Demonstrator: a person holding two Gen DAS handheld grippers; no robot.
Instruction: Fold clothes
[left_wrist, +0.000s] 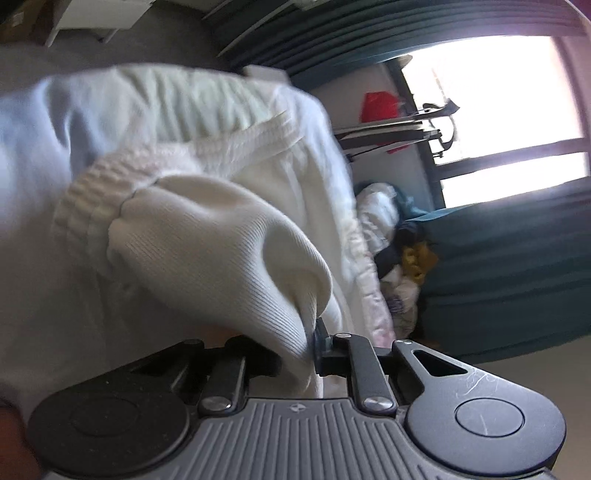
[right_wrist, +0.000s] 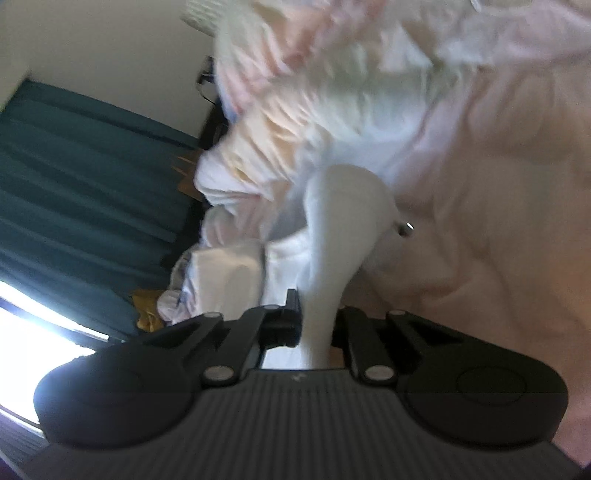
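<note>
White garment: a ribbed knit piece of clothing (left_wrist: 207, 236) with an elastic ribbed band along one edge; it fills most of both wrist views and hangs bunched in front of a teal curtain (left_wrist: 517, 266).
Left gripper (left_wrist: 312, 345): jaws nearly closed on a pinch of the knit cloth. The fabric draws to a narrow peak where it enters the jaws, which suggests that it carries some of the garment's weight.
Right gripper (right_wrist: 314, 325): jaws closed tight on a smooth white fold (right_wrist: 332, 236) of the same garment, which passes straight down between them and fans out beyond.
Purpose of the hold (judged): two separate pinch points let the person raise the garment and spread it between the hands, so that it can be shaken flat before a fold is made.
Garment relative to jaws: in each view the gripped cloth lies directly between the jaws, and the bulk of the garment billows just beyond and above them.
Laundry pile (left_wrist: 391, 251): mixed clothes, white, dark and yellow, lie beside the garment at the foot of the curtain.
Window (left_wrist: 491, 96): bright, beside the curtain and well apart from the garment.
Stage of task (judged): early; the garment is gathered and creased, with no fold laid yet.
</note>
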